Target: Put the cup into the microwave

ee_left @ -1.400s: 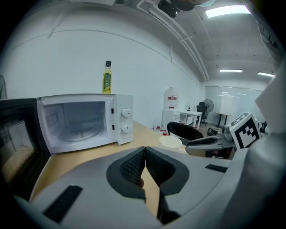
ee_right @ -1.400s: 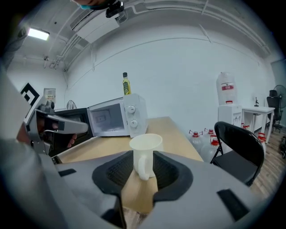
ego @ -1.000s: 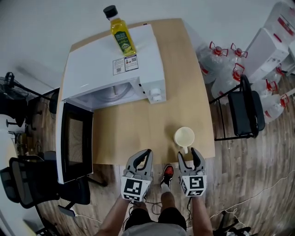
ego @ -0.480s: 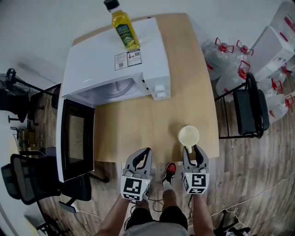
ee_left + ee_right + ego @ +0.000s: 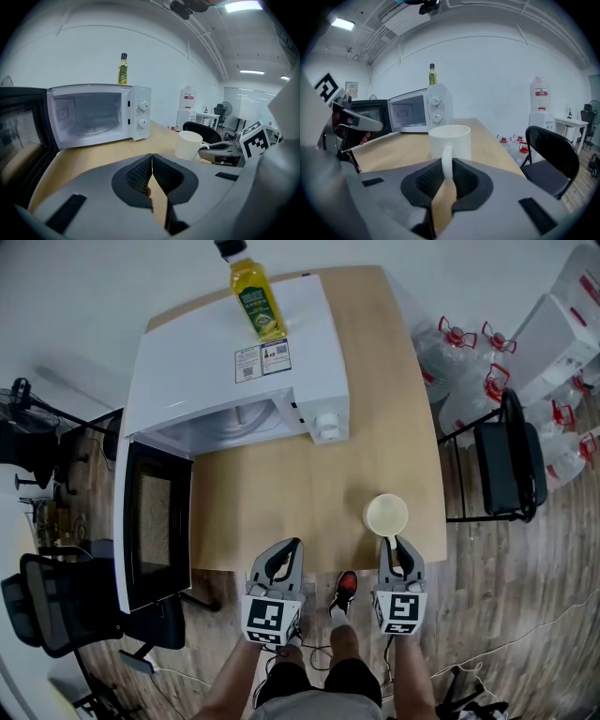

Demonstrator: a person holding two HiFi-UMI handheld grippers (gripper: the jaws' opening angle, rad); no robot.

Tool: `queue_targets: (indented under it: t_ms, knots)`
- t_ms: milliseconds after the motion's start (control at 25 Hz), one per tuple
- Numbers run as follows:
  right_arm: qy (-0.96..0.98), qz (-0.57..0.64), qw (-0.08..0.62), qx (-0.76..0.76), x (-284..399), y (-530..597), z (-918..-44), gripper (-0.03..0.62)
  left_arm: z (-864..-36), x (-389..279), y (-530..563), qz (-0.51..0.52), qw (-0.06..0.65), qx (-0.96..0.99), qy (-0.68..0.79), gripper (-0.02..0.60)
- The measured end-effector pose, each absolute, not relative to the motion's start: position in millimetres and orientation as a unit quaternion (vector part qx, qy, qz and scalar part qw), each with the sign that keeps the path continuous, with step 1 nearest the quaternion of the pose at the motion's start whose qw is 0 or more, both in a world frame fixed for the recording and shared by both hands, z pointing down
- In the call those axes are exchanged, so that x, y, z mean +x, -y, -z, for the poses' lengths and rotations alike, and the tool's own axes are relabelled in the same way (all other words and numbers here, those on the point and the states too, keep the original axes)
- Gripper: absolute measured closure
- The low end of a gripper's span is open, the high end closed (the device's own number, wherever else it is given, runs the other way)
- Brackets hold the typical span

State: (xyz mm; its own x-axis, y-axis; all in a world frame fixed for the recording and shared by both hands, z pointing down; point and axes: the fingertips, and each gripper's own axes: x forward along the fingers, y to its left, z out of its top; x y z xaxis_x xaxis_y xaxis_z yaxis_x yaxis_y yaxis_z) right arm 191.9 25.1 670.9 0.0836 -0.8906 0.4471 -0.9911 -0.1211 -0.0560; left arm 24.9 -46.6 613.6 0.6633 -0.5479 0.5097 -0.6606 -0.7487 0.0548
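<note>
Cup [image 5: 386, 515]: 1, white, upright near the table's [image 5: 281, 493] front right corner.
Handling: probably light, stiff, smooth and breakable; the handle looks the best hold.
Right gripper [image 5: 395, 542]: jaws closing, pinching the cup's handle.
Left gripper [image 5: 282, 552]: jaws together, empty.
Microwave [image 5: 239, 352]: door open.

Wooden table [image 5: 281, 507] with microwave [image 5: 225, 362] and cup [image 5: 386, 515]

cup [image 5: 386, 515]: white, upright, near right edge of table [image 5: 281, 502] | microwave [image 5: 239, 367]: white, door open, far left
</note>
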Motion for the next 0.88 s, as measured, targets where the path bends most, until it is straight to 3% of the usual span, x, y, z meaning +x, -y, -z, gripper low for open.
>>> queue_targets:
  t_ms: [400, 880]
  knots:
    - [0.652, -0.161, 0.148, 0.726, 193.2, -16.6, -656.7, 0.549, -611.8, 25.7, 52.1, -0.238, 0.115, 0.905, 0.335, 0.557]
    - [0.664, -0.149, 0.117, 0.723, 191.8, -4.2, -625.6, 0.549, -582.8, 22.4, 58.2, -0.216, 0.1, 0.908, 0.345, 0.557]
